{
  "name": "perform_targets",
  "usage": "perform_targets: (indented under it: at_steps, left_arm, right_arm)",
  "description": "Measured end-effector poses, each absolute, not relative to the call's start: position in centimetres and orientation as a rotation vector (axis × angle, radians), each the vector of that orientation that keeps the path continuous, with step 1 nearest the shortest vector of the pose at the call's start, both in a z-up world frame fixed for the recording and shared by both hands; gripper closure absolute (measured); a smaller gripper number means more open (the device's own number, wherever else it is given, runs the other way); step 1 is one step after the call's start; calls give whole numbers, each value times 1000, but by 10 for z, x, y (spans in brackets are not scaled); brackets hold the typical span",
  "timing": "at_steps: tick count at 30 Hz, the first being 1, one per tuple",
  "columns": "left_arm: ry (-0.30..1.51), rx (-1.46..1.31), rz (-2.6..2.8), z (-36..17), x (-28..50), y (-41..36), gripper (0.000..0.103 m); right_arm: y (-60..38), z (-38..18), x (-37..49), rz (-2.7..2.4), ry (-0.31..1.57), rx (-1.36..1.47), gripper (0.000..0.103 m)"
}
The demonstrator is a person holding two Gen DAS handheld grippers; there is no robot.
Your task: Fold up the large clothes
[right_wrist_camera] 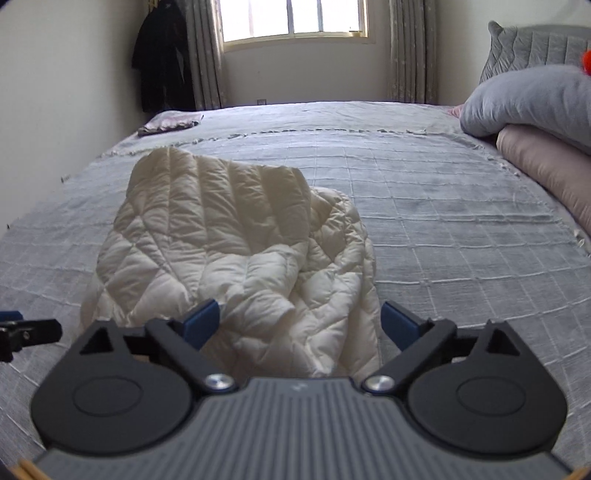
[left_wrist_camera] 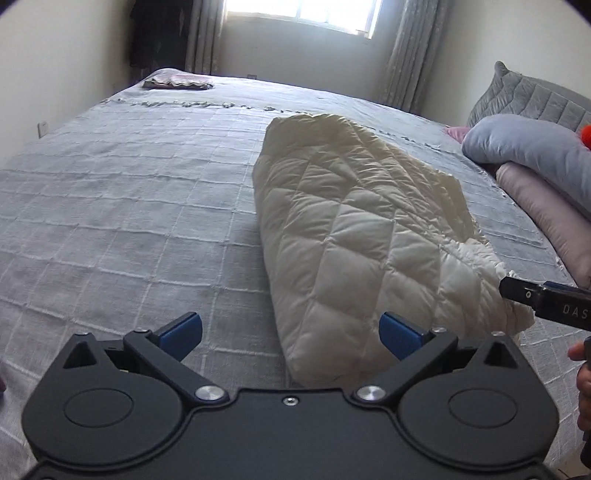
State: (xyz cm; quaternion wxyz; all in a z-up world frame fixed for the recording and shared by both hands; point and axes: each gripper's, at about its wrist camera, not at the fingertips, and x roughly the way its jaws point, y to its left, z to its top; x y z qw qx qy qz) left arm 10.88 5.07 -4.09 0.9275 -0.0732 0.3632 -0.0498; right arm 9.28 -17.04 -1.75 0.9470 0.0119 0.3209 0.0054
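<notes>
A cream quilted puffer jacket [left_wrist_camera: 354,236] lies folded into a long bundle on the grey checked bedspread [left_wrist_camera: 129,206]; it also shows in the right wrist view [right_wrist_camera: 229,243]. My left gripper [left_wrist_camera: 290,334] is open, with the jacket's near left corner between its blue pads. My right gripper [right_wrist_camera: 299,323] is open over the jacket's near end, fabric between its blue pads. The right gripper's tip shows in the left wrist view [left_wrist_camera: 517,291] at the jacket's right edge. The left gripper's tip shows in the right wrist view [right_wrist_camera: 29,332], left of the jacket.
Stacked grey and pink pillows [left_wrist_camera: 535,166] lie at the right by a grey quilted headboard [right_wrist_camera: 532,48]. A small folded cloth [left_wrist_camera: 177,81] lies at the bed's far left corner. Dark clothes [right_wrist_camera: 162,59] hang by the curtained window [right_wrist_camera: 291,18].
</notes>
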Motion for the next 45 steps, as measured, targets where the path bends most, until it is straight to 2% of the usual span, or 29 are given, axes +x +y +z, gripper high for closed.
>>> perform_targets:
  at_steps: [5,18,45]
  left_arm:
    - [803,-176,-52,-46,104,61,0]
    - [817,-138,67,-47,98,74,0]
    - [803,-59,80,-46,93,51,0]
  right_arm:
    - [-148,-19,87,22,646,-17,3]
    - [-118,-25,86,35,667,-61,2]
    - [-136,-21,69,17,668,-41,1]
